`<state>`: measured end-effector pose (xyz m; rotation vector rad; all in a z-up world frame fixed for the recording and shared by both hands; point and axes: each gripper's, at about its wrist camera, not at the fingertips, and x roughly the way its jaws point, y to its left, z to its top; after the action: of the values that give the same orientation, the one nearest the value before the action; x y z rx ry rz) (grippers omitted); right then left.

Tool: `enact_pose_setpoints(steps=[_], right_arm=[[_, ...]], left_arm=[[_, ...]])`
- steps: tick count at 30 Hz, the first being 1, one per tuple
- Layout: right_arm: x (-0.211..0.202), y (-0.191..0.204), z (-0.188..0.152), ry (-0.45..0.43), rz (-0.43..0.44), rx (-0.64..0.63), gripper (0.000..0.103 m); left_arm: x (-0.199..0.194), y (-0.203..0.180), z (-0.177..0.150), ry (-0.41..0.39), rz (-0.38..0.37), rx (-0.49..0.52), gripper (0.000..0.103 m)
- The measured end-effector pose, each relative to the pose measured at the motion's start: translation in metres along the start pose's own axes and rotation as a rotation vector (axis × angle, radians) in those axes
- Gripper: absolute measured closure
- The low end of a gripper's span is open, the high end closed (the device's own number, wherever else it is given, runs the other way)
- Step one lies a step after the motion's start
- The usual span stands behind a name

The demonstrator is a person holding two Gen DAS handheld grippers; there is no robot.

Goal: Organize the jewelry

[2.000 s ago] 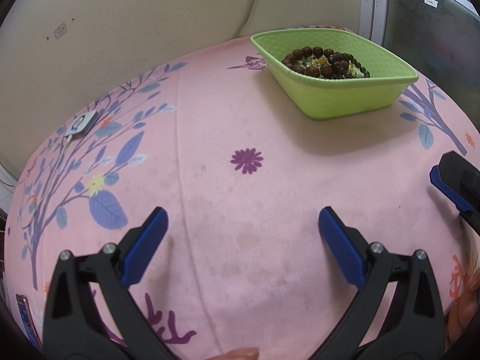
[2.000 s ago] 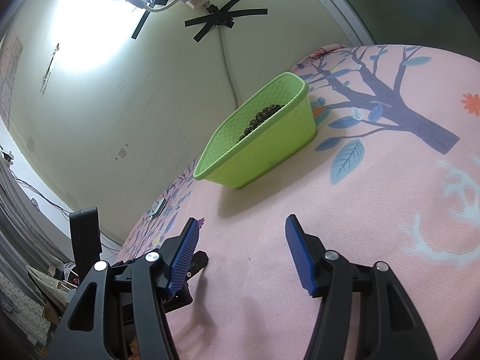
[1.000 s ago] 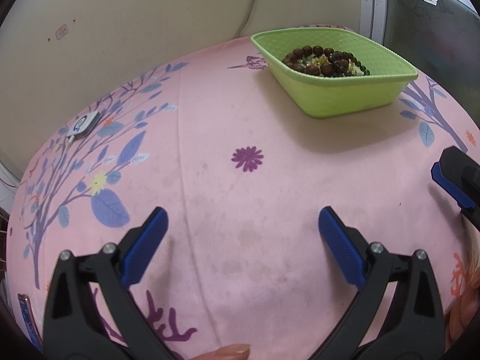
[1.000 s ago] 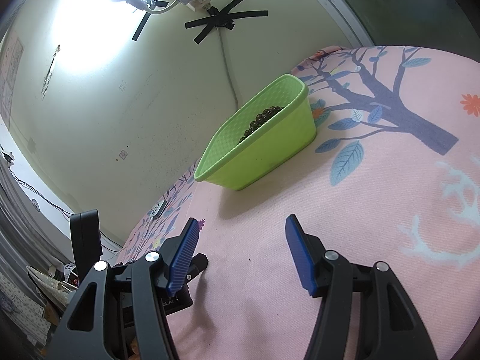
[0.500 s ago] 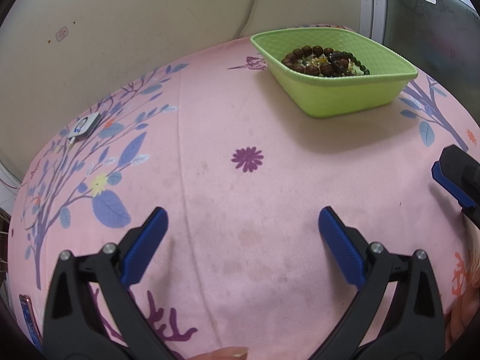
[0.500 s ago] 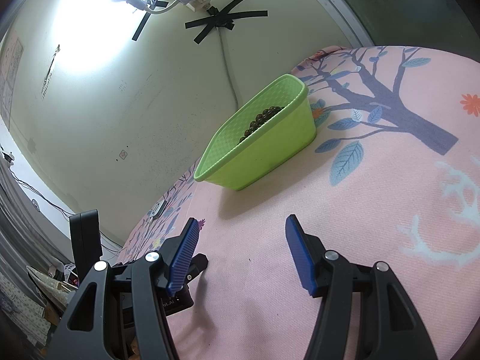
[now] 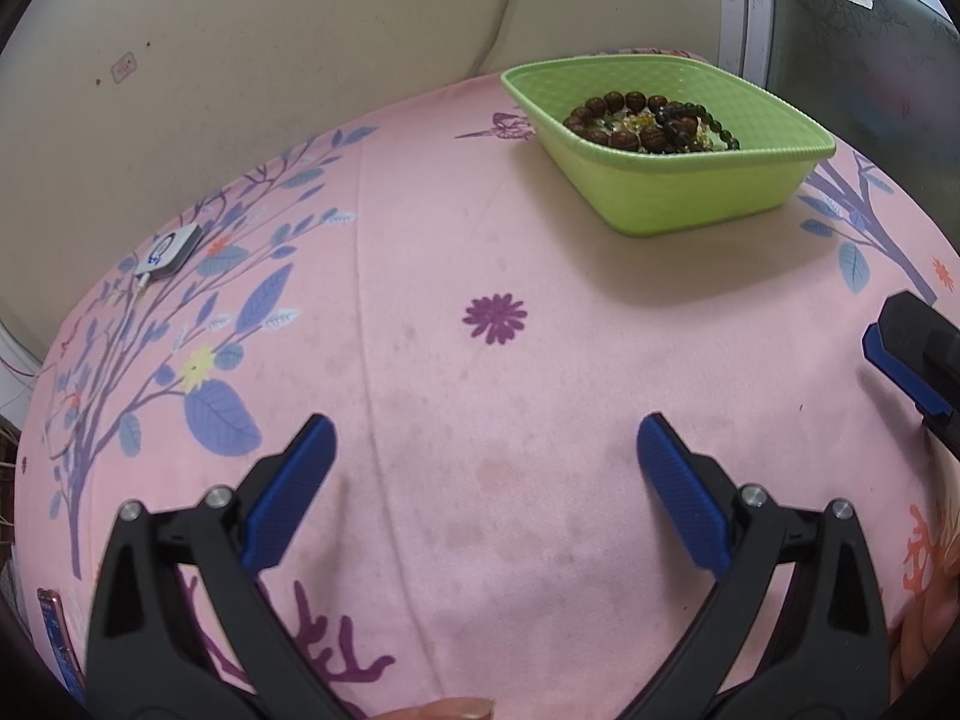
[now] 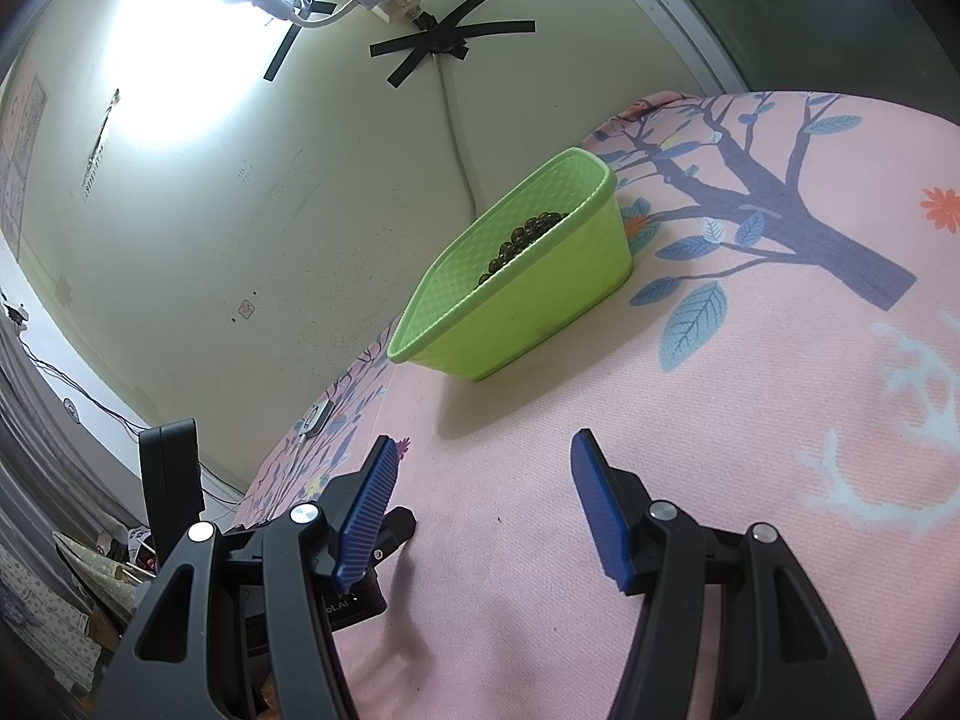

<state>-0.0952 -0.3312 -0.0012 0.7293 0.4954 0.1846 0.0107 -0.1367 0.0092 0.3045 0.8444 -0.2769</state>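
Beads [image 8: 528,234] half-hidden behind basket [image 8: 540,300] wall

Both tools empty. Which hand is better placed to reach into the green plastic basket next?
Right, probably. In the left wrist view the right tool sits beside the green plastic basket holding the dark bead bracelets; the left tool, also open, hangs back over bare pink floral cloth.

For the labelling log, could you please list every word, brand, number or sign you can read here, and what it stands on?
"ot.AI": end of a print on the left gripper's body; its start is hidden.
Wall papers: too blurred to read.
Small wall sticker: too small to read.
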Motion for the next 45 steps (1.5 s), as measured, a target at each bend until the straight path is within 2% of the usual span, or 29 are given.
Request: enact_pose_setpoints(steps=[45], right_arm=[[0.0004, 0.0005, -0.0002, -0.001, 0.000, 0.001, 0.068]], left_arm=[[-0.0023, -0.0012, 0.0031, -0.003, -0.008, -0.004, 0.006]])
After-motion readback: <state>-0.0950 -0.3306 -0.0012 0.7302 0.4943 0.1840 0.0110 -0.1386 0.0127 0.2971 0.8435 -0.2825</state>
